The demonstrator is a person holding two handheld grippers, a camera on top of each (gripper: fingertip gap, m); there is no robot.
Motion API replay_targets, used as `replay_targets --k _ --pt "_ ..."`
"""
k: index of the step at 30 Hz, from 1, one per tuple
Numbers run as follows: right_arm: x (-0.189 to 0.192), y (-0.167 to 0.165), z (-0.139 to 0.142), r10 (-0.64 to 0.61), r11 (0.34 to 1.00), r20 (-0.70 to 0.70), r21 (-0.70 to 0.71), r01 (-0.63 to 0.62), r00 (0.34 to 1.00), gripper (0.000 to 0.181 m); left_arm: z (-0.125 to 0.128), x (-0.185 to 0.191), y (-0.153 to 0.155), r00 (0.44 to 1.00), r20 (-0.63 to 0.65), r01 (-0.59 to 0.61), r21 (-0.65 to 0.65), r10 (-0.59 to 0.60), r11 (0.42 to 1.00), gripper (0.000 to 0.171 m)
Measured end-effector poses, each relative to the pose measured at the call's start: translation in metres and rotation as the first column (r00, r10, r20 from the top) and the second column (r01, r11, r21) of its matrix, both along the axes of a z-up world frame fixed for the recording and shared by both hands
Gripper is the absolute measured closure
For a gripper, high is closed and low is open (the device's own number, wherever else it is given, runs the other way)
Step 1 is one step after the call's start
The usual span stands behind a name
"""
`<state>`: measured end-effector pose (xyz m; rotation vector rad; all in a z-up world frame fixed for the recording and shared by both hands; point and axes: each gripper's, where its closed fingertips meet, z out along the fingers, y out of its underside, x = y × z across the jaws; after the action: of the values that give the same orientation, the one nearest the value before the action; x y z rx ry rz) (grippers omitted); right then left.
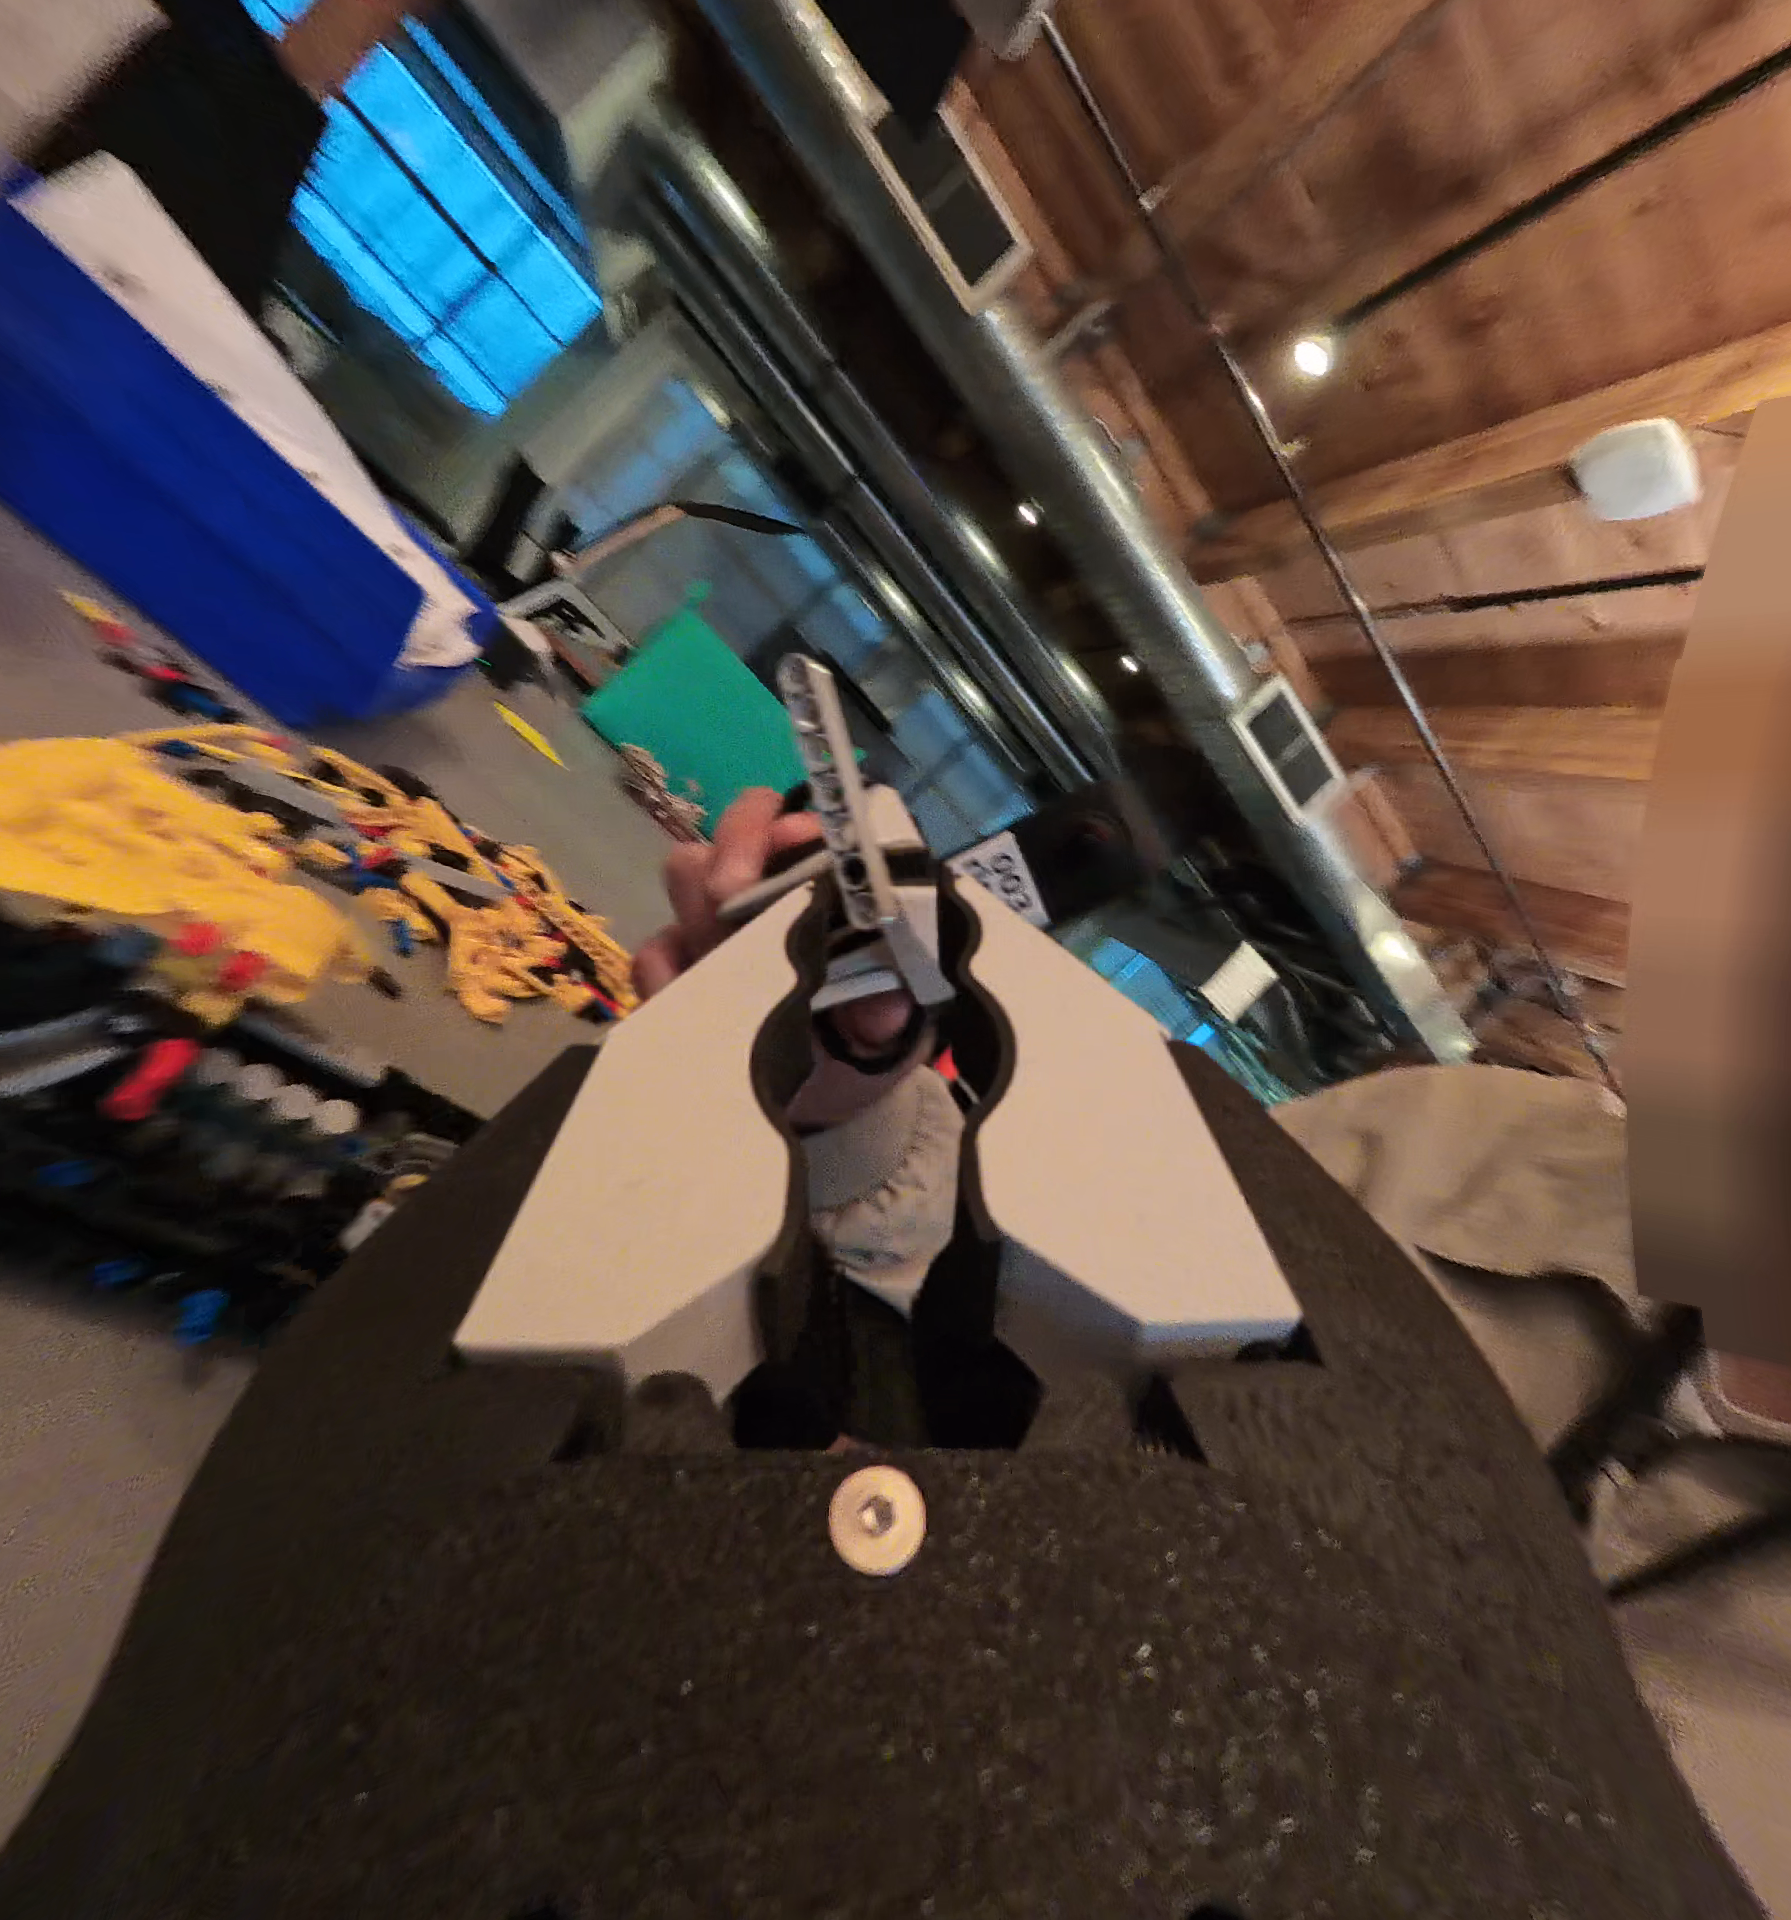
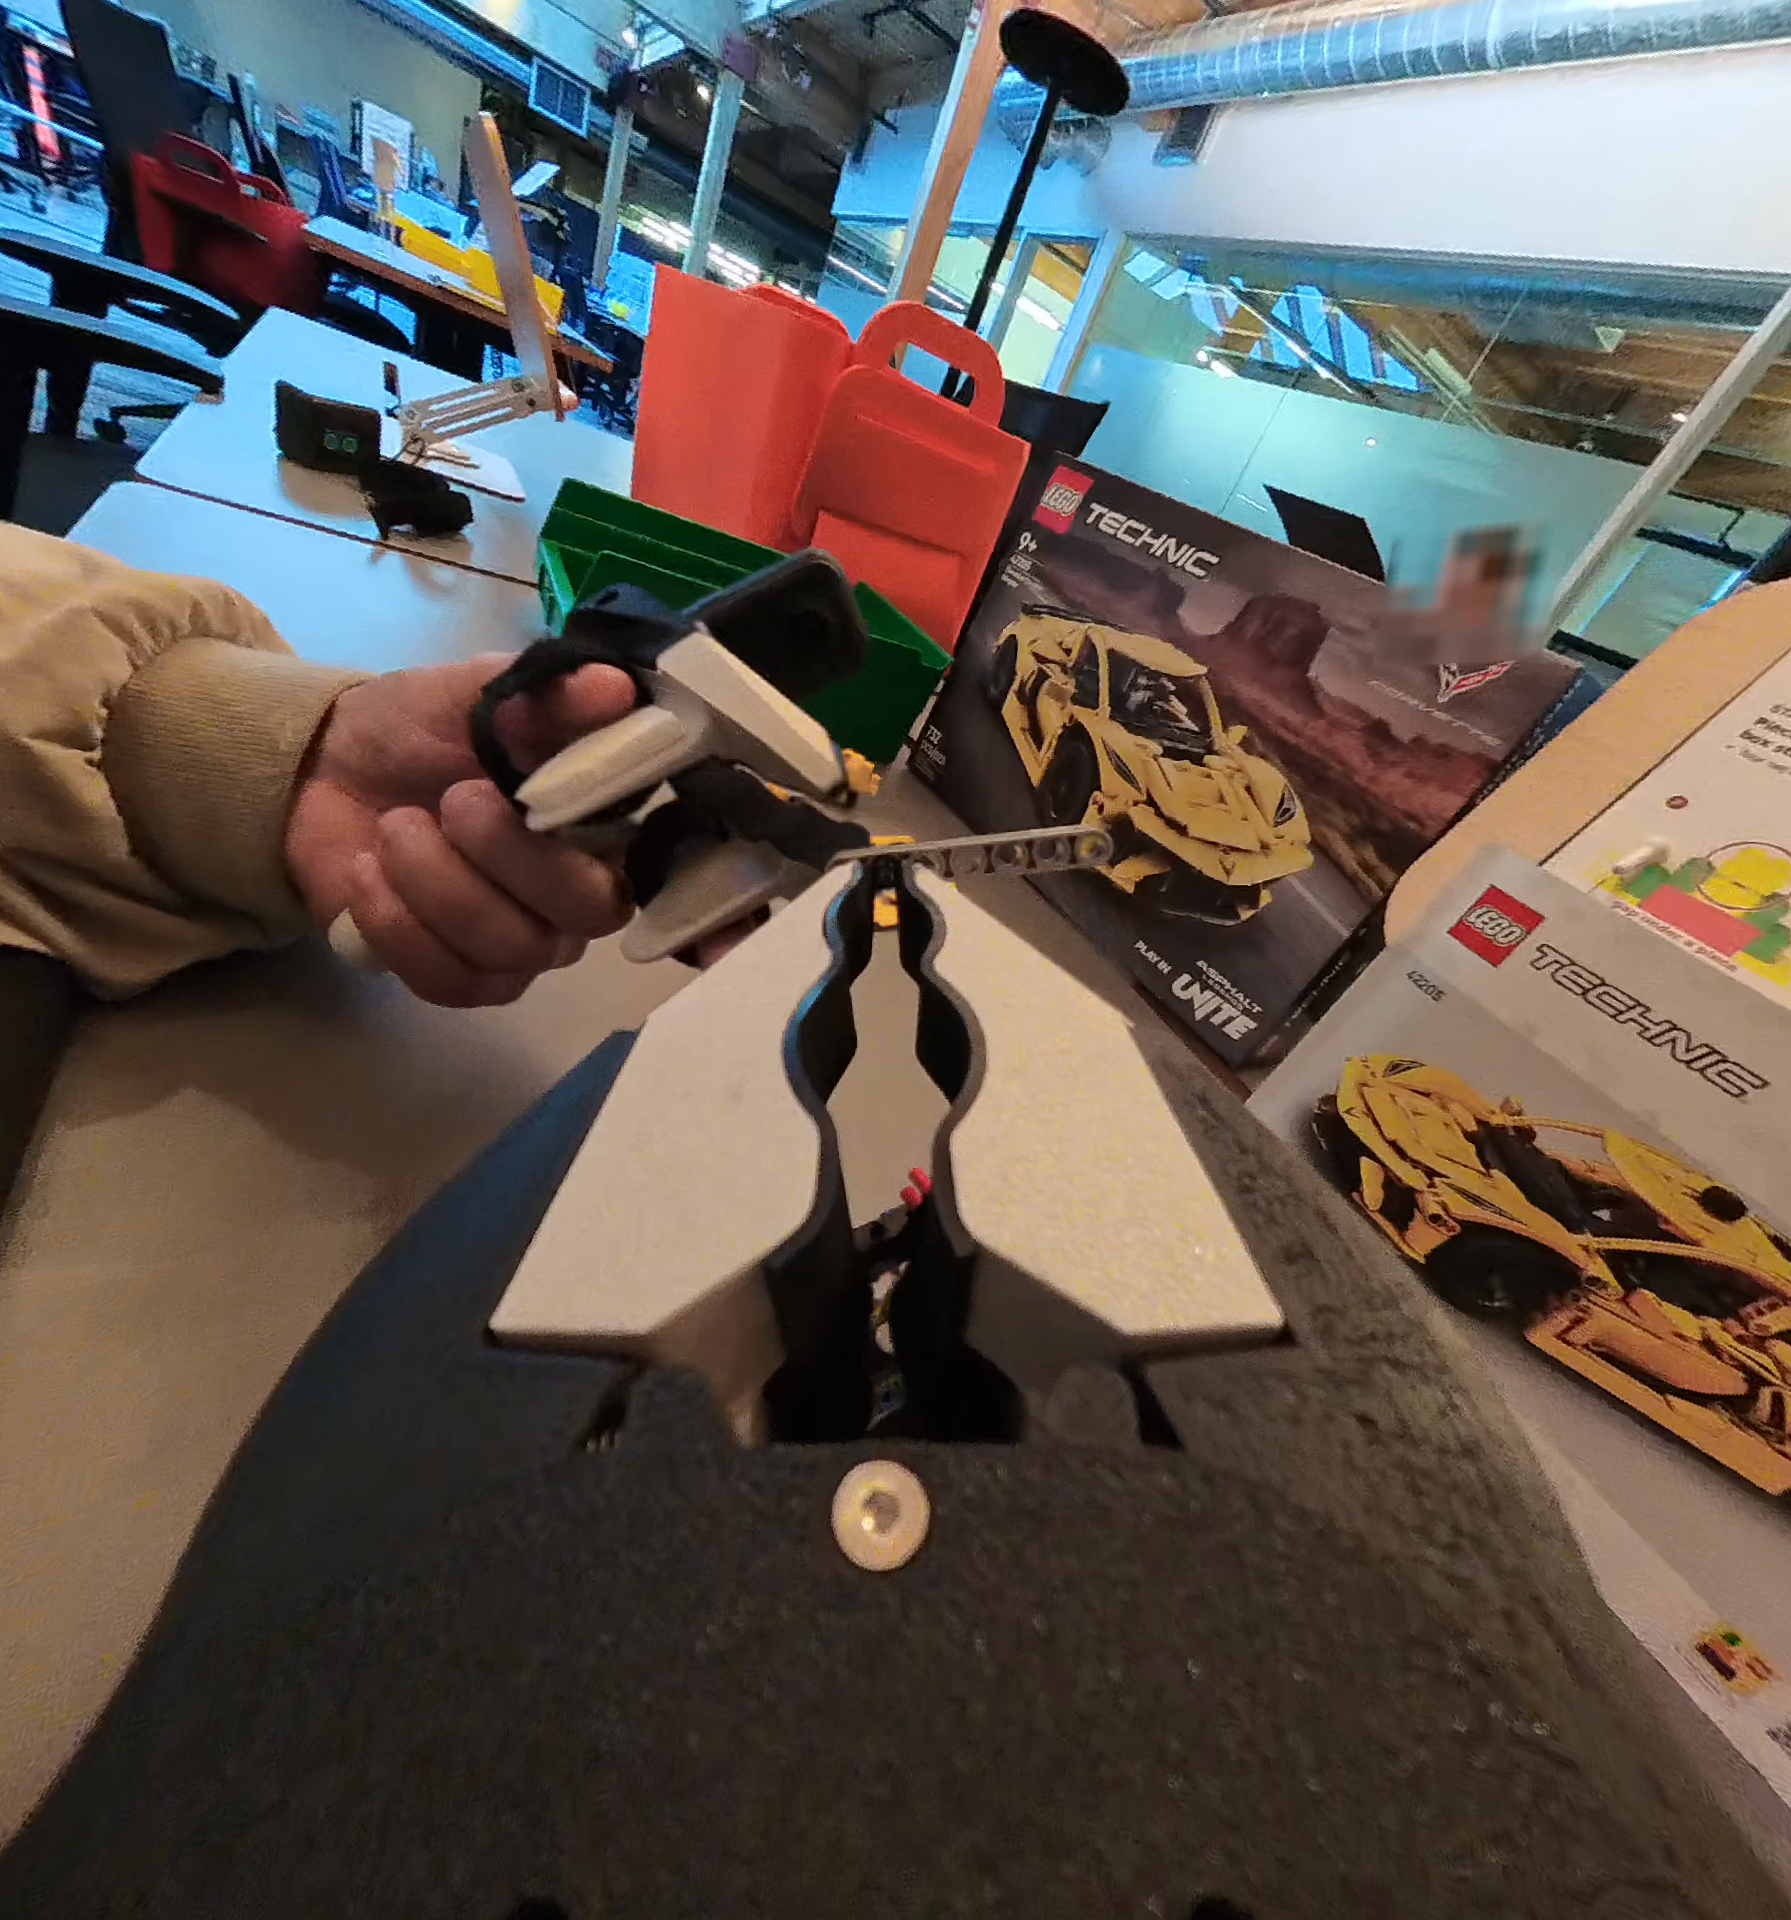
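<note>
Your left gripper point(image 1: 886, 914) was clamped on a grey holed beam point(image 1: 847, 821) pointing toward eleven o'clock, with a hand point(image 1: 735, 883) just behind it. Yellow pieces point(image 1: 247, 852) (blurred) lay on the table point(image 1: 49, 1475) at nine o'clock.

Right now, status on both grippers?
Left gripper and right gripper both shut on grey beam, held above table. Nothing blocking.

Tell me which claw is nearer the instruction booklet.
Right. Both claws meet at the grey beam, but the right claw lies beside the instruction booklet, while the left claw reaches in from the far side.
</note>
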<state>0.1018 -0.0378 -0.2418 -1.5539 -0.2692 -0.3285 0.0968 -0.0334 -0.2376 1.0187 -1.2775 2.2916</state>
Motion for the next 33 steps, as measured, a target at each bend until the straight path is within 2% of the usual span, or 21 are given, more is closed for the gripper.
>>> replay_targets --k 5,7,14,17,21,22,23,25,26,27,28,29,31,33 --pt "-0.01 0.002 -0.002 0.031 0.999 0.068 -0.017 -0.03 0.997 0.178 -0.003 -0.006 -0.013 0.999 0.018 0.04 0.043 -0.04 0.998 0.156" --pt "-0.012 0.002 -0.001 0.043 0.999 0.064 -0.007 -0.042 0.997 0.179 -0.002 -0.006 -0.012 0.999 0.026 0.033 0.039 -0.034 0.999 0.163" --pt "-0.015 -0.004 0.003 0.12 0.992 0.017 0.024 -0.12 0.993 0.179 0.003 -0.008 -0.012 0.998 0.031 0.049 -0.001 -0.049 0.999 0.164" --pt "-0.014 -0.004 0.0 0.114 0.993 0.017 0.009 -0.115 0.993 0.179 0.001 -0.008 -0.011 0.998 0.069 0.006 0.059 -0.01 0.998 0.165" --pt "-0.019 -0.008 -0.004 0.185 0.982 -0.02 -0.035 -0.185 0.983 0.179 -0.002 -0.015 -0.015 0.975 0.221 -0.088 0.246 0.032 0.965 0.166" --pt "-0.016 -0.012 -0.003 0.185 0.982 -0.024 -0.031 -0.185 0.983 0.179 0.0 -0.014 -0.01 0.971 0.235 -0.111 0.247 0.052 0.963 0.166" --pt "-0.005 -0.025 0.01 0.171 0.985 -0.059 0.039 -0.169 0.983 0.179 0.012 -0.01 0.013 0.964 0.237 -0.165 0.158 0.124 0.974 0.166" --pt "0.032 -0.065 0.035 0.105 0.985 -0.117 0.152 -0.087 0.988 0.18 0.031 -0.004 0.081 0.931 0.221 -0.301 0.011 0.291 0.954 0.166" --pt "0.046 -0.076 0.034 0.057 0.991 -0.12 0.126 -0.042 0.991 0.179 0.036 -0.006 0.096 0.916 0.233 -0.334 -0.002 0.326 0.942 0.166" --pt "0.053 -0.08 0.025 0.035 0.998 -0.136 0.06 -0.027 0.99 0.179 0.033 -0.003 0.096 0.906 0.249 -0.363 0.046 0.342 0.931 0.166" --pt "0.061 -0.08 0.005 -0.006 0.997 -0.159 -0.072 -0.005 0.987 0.178 0.023 0.001 0.08 0.914 0.264 -0.353 0.141 0.308 0.925 0.165" --pt "0.08 -0.089 -0.018 -0.126 0.968 -0.159 -0.235 0.086 0.979 0.179 0.008 0.006 0.059 0.928 0.27 -0.325 0.256 0.256 0.91 0.165" --pt "0.12 -0.129 -0.052 -0.376 0.847 -0.165 -0.46 0.266 0.912 0.178 -0.027 0.017 0.026 0.934 0.293 -0.329 0.49 0.203 0.807 0.165" --pt "0.148 -0.177 -0.073 -0.557 0.723 -0.168 -0.579 0.376 0.814 0.178 -0.051 0.023 0.006 0.935 0.316 -0.337 0.634 0.164 0.696 0.165"
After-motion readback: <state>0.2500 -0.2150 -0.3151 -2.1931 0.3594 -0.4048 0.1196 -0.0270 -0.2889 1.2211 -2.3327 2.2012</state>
